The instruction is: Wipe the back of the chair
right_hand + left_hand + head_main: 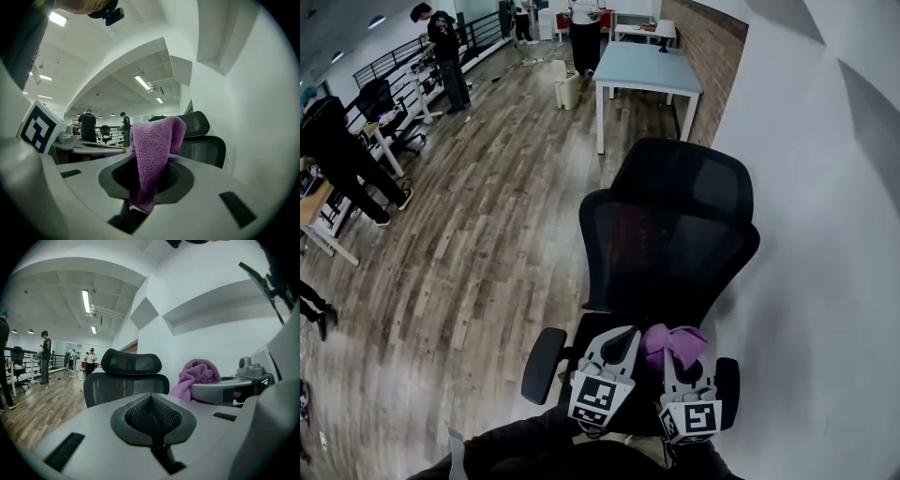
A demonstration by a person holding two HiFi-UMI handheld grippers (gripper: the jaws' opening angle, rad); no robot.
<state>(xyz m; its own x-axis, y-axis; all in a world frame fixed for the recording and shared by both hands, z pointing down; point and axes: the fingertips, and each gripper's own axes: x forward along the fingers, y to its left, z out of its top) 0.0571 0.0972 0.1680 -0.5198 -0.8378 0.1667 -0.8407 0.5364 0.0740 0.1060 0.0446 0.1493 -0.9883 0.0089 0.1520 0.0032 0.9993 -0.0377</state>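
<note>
A white wall (825, 187) stands close along the right side of the black mesh chair (675, 244). A wooden floor (487, 234), a table (647, 66) and standing people (445, 52) lie beyond. Over the seat, the right claw (150, 180) is clenched on a purple cloth (154, 145). The left claw (152, 416), beside it, is pressed together, empty.

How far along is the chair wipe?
Done: the cloth is picked up, with the right gripper shut on it. In hand: both grippers hang short of the backrest, facing it. The left gripper has its jaws together and holds nothing. Left: all the wiping, since the cloth is not yet touching the backrest or the headrest.
</note>
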